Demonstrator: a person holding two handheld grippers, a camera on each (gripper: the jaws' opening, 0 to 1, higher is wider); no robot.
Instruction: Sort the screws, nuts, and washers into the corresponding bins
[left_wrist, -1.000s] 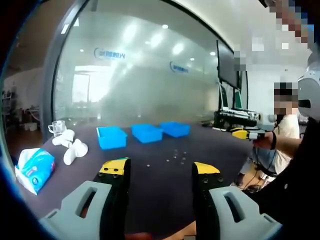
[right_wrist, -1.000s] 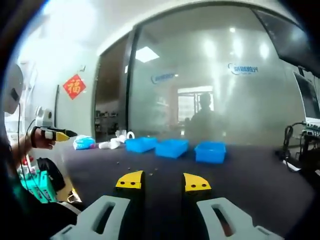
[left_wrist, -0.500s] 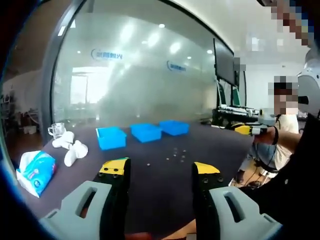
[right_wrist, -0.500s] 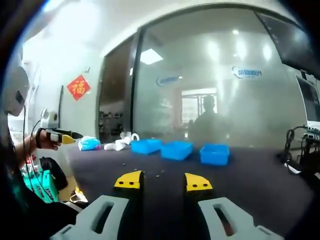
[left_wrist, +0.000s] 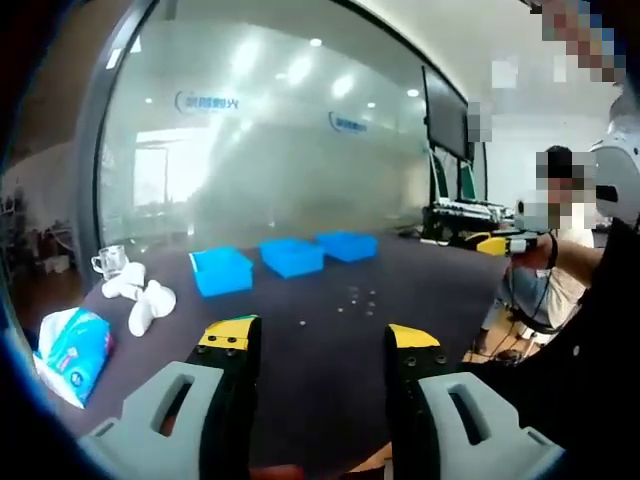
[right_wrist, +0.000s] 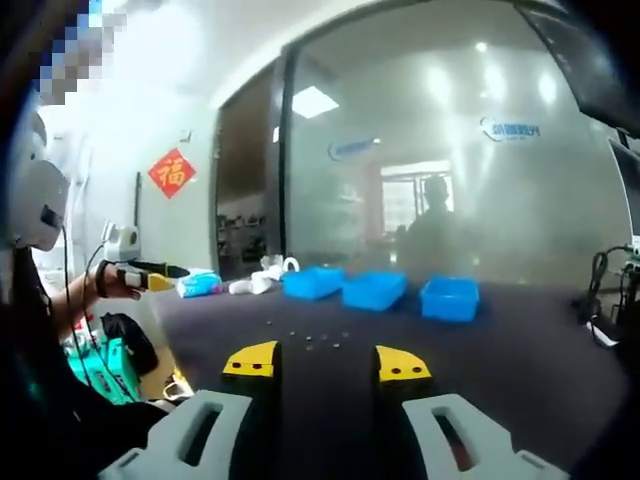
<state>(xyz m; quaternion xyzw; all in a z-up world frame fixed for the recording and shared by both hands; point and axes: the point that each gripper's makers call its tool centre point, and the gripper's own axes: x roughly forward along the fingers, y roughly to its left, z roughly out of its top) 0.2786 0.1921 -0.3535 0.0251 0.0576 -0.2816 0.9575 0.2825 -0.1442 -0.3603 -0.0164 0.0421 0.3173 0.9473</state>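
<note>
Dark cloth covers the table (left_wrist: 330, 380) I work over, with frosted glass walling the room behind it. Three blue bins (left_wrist: 291, 257) sit in a row at the far side; the scattered screws, nuts and washers (left_wrist: 355, 298) lie loose on the cloth in front of them, too small for me to tell apart. My left gripper (left_wrist: 318, 345) stands wide with nothing between its jaws, and so does my right gripper (right_wrist: 326, 362). A tissue pack (left_wrist: 70, 345) is cut off at the edge.
</note>
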